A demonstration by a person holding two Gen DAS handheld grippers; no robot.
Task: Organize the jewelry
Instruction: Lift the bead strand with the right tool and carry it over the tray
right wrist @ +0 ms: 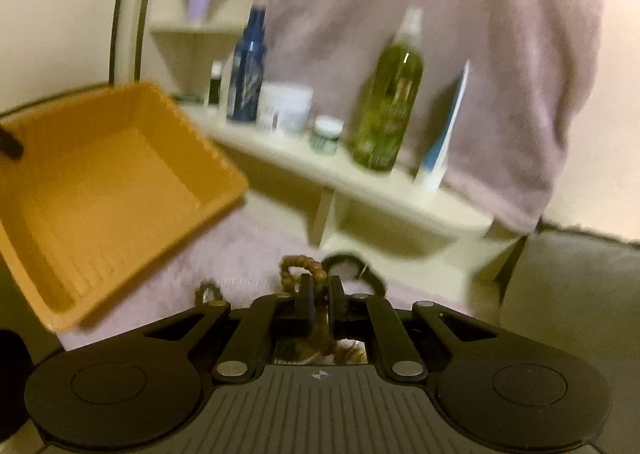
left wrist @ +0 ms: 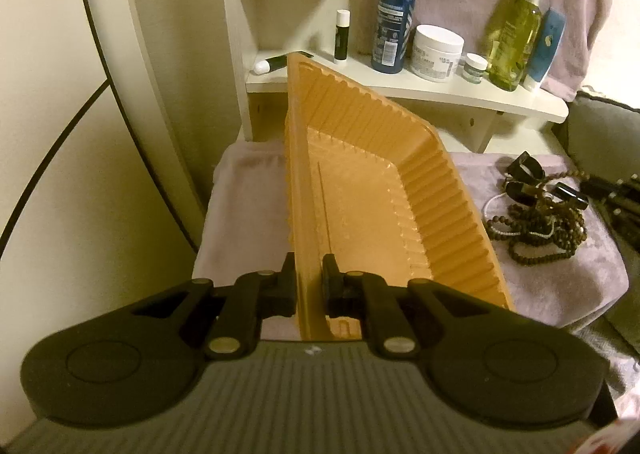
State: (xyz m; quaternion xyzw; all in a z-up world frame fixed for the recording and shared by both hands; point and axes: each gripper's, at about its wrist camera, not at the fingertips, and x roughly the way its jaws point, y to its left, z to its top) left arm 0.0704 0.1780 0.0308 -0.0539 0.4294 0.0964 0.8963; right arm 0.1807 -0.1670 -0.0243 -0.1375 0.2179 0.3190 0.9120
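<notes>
My left gripper point(left wrist: 309, 274) is shut on the near rim of an orange plastic tray point(left wrist: 360, 189) and holds it tilted up on its side above the pink cloth. The tray is empty. It also shows at the left of the right wrist view point(right wrist: 112, 181). A tangle of brown bead strings and dark bracelets point(left wrist: 540, 209) lies on the cloth right of the tray. My right gripper point(right wrist: 319, 294) is shut on a brown bead string point(right wrist: 304, 268), which loops above the fingertips and hangs below them. The right view is blurred.
A cream shelf point(left wrist: 460, 93) stands behind with a blue bottle point(left wrist: 394, 13), a white jar point(left wrist: 438, 51), a green bottle point(left wrist: 516, 41), a small jar point(left wrist: 475, 67) and a lip balm point(left wrist: 341, 35). A pink towel point(right wrist: 440, 53) hangs behind it. A white wall is at the left.
</notes>
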